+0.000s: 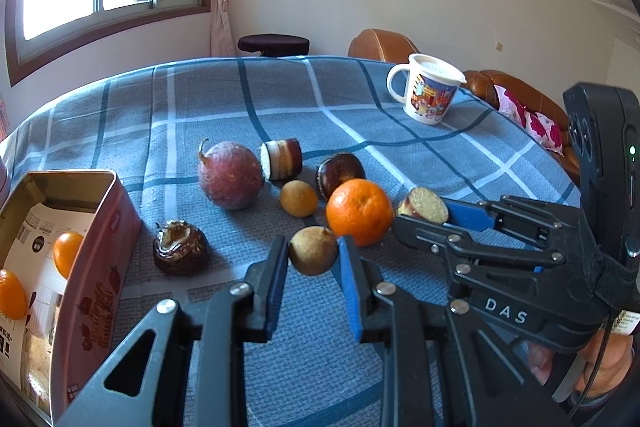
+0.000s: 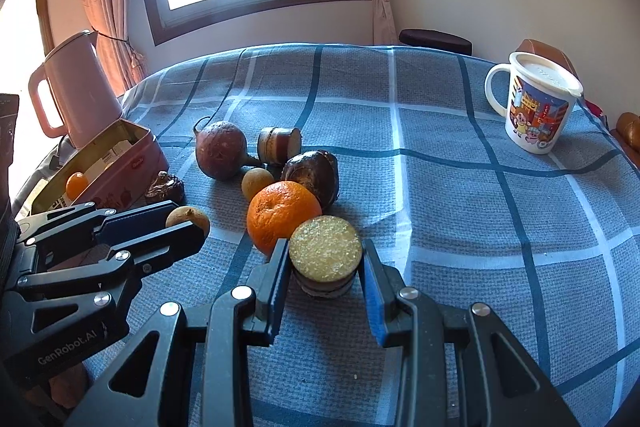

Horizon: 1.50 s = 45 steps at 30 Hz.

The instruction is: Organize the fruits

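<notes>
My left gripper (image 1: 314,255) is shut on a small tan longan (image 1: 313,250), low over the blue plaid cloth; it also shows in the right wrist view (image 2: 188,221). My right gripper (image 2: 325,259) is shut on a cut sugarcane piece (image 2: 326,249), beside the big orange (image 2: 282,213). On the cloth lie a passion fruit (image 1: 230,174), a second sugarcane piece (image 1: 282,159), another longan (image 1: 299,198), a dark chestnut (image 1: 340,171) and a dark water chestnut (image 1: 181,247). A pink tin (image 1: 96,247) at the left holds two small oranges (image 1: 67,254).
A white cartoon mug (image 2: 534,101) with a lid stands at the far right of the table. A pink kettle (image 2: 74,87) stands behind the tin at the left edge. A brown sofa (image 1: 384,45) and a dark stool (image 1: 274,45) are beyond the table.
</notes>
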{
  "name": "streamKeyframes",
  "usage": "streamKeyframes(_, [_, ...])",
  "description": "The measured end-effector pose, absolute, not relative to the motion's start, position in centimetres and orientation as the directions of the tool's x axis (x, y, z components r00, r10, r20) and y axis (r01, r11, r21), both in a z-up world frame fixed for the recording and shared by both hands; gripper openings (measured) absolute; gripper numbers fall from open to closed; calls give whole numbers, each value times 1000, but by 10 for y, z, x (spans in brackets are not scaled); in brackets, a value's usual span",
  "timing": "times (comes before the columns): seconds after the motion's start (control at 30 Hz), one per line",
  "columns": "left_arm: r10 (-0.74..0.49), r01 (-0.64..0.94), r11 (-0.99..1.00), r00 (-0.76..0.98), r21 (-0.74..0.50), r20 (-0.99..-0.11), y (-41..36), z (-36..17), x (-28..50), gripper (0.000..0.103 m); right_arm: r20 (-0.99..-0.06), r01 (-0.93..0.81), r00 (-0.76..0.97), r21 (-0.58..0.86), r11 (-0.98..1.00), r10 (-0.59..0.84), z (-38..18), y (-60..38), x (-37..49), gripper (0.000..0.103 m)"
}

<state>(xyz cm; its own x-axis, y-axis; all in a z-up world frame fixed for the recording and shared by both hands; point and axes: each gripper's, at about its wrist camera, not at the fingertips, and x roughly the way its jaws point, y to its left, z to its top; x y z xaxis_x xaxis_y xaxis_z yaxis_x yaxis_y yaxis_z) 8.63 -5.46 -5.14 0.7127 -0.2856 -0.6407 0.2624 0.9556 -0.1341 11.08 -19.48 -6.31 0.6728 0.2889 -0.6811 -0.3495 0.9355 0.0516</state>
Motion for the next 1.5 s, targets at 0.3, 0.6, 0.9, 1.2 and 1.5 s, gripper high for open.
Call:
streamKeyframes(0.3, [-283, 250, 958, 732, -141, -620, -51, -49, 84, 27, -653, -358, 695, 47, 933, 300, -58, -195, 105, 36])
streamKeyframes(0.6, [-275, 235, 961, 751, -145, -600, -47, -46, 81, 27, -634, -364, 709, 46, 930, 309, -55, -196, 102, 36])
streamKeyframes(0.9, [-260, 225, 965, 772, -133, -580, -46, -43, 76, 27, -609, -366, 728, 45, 929, 316, -52, -197, 97, 36])
streamKeyframes(1.2, [-241, 217, 970, 794, -110, -558, -47, -39, 71, 27, -588, -367, 742, 45, 929, 321, -50, -199, 93, 36])
streamKeyframes(1.5, [-225, 207, 974, 814, -94, -535, -47, -36, 66, 27, -562, -369, 759, 44, 928, 329, -47, -202, 89, 36])
